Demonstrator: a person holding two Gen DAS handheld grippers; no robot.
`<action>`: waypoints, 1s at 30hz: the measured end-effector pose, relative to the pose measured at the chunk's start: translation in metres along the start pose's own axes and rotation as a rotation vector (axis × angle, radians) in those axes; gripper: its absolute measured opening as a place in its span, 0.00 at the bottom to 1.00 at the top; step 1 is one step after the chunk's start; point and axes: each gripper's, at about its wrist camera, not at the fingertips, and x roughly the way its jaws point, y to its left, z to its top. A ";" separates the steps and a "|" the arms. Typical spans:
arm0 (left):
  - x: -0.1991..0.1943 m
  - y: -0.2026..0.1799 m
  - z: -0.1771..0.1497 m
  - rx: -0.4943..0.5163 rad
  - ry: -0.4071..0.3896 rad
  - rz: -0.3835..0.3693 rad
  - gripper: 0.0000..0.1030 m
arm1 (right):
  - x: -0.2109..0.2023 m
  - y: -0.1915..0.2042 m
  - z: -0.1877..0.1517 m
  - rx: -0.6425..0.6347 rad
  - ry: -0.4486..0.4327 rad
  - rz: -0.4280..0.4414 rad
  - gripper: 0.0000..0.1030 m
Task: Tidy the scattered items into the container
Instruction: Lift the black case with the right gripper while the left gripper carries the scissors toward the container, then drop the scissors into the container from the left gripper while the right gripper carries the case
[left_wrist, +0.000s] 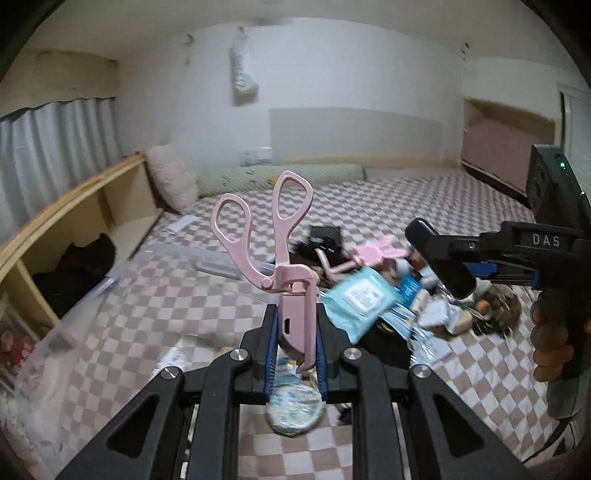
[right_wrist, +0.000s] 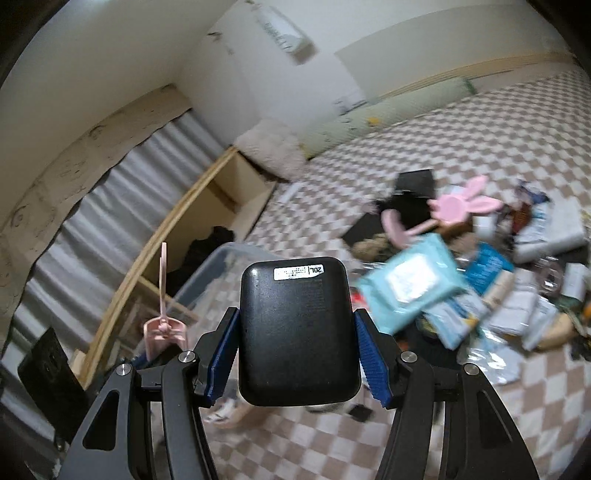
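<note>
My left gripper (left_wrist: 295, 332) is shut on a pink scissor-handled eyelash curler (left_wrist: 280, 258), held upright above the checkered mat; it also shows in the right wrist view (right_wrist: 162, 325). My right gripper (right_wrist: 295, 350) is shut on a black rounded power bank (right_wrist: 295, 332), also seen from the side in the left wrist view (left_wrist: 439, 262). A clear plastic container (right_wrist: 221, 266) sits on the mat to the left (left_wrist: 74, 321). A pile of scattered items lies to the right, with a light-blue wipes pack (left_wrist: 358, 299) (right_wrist: 410, 284) and a pink bunny mirror (right_wrist: 461, 205) on it.
A wooden shelf unit (left_wrist: 74, 221) runs along the left, with dark cloth inside. A white pillow (left_wrist: 173, 177) and a green bolster (left_wrist: 280, 175) lie at the far wall. A round blue-patterned pouch (left_wrist: 295, 410) lies under my left gripper.
</note>
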 end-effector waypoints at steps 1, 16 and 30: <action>-0.003 0.008 0.001 -0.017 -0.007 0.014 0.17 | 0.007 0.009 0.003 -0.011 0.002 0.014 0.60; -0.018 0.123 -0.042 -0.229 0.070 0.225 0.17 | 0.101 0.115 0.007 -0.189 0.110 0.038 0.60; 0.004 0.150 -0.069 -0.326 0.203 0.228 0.17 | 0.181 0.153 -0.042 -0.347 0.340 -0.078 0.60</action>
